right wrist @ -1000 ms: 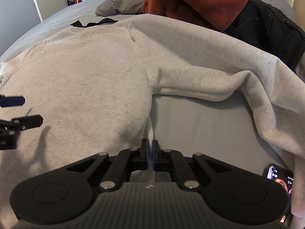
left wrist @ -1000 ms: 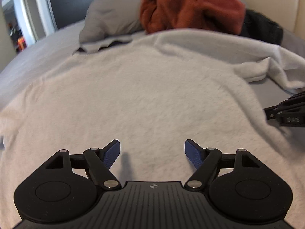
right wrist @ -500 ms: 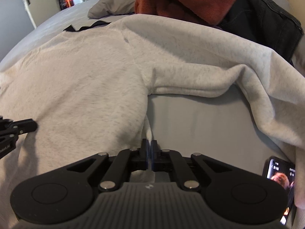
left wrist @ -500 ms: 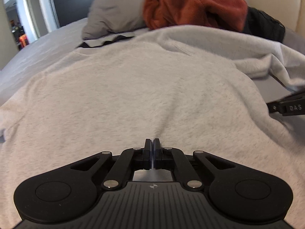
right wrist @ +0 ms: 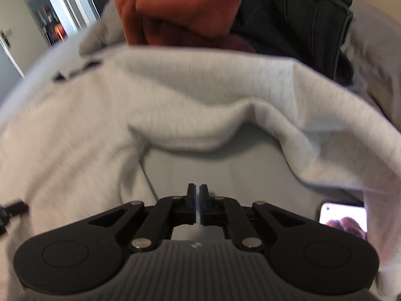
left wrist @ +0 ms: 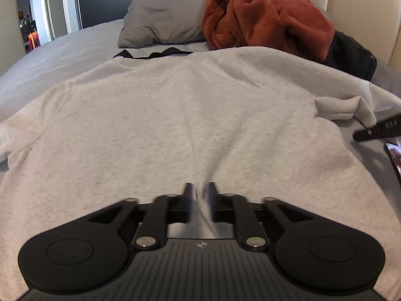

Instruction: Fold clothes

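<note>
My left gripper has just been opening, and a ridge of the pale grey fleece sweatshirt stands between its parted jaws; whether the pads pinch it I cannot tell through the blur. My right gripper is clenched, nothing visibly between the pads. The sweatshirt lies spread on the grey bed sheet, its sleeve draped beside a rust-orange fleece heap. I judge the hem may slip free, wrinkling the fold.
</note>
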A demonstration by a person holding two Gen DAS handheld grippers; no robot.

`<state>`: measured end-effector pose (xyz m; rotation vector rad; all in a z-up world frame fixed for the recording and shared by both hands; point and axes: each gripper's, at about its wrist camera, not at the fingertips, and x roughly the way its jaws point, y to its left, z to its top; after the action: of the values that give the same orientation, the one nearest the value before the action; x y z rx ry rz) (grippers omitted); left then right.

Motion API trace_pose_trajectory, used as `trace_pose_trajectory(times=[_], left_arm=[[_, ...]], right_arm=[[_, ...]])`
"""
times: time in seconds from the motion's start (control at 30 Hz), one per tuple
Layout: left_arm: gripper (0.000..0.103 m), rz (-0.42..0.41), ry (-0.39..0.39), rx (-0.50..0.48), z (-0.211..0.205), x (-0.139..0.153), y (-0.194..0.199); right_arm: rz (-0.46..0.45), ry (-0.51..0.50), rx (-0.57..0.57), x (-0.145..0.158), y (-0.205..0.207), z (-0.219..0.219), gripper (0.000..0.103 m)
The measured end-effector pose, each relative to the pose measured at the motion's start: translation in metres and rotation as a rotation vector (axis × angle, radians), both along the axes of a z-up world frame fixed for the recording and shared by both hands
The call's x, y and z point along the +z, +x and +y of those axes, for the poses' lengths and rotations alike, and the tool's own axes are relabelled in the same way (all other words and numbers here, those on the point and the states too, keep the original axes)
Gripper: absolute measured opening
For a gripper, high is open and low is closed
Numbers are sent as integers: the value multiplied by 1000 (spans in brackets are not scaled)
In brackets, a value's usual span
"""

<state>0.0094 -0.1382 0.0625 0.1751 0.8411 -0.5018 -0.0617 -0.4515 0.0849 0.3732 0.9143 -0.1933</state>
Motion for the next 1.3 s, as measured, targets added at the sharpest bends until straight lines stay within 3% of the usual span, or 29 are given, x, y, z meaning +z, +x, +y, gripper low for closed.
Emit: trace_pose_trajectory(times=[0.07,0.1,0.43,0.47,0.57,0.8,1.03,1.3], left_arm=[[39,0,-30,31,5,3,0],[40,-1,-47,46,8,5,0],[41,40,-136,98,19,15,-4],[41,45,-134,99,18,14,-4],[41,58,-131,98,17,12,-5],[41,87,-150,106,19,8,-7],[41,100,-160,116,24,6,-8],[41,105,-162,109,21,7,-10]], right_arm=[[-31,59,4,2,5,0,6],[-39,90,6,2,8,1,6],[-3,191,57,5,16,25,8],[0,187,53,6,16,26,12],[0,166,38,12,14,28,50],[-5,168,55,14,15,34,37],[-7,164,85,23,13,40,37],[64,137,100,-11,20,46,29]])
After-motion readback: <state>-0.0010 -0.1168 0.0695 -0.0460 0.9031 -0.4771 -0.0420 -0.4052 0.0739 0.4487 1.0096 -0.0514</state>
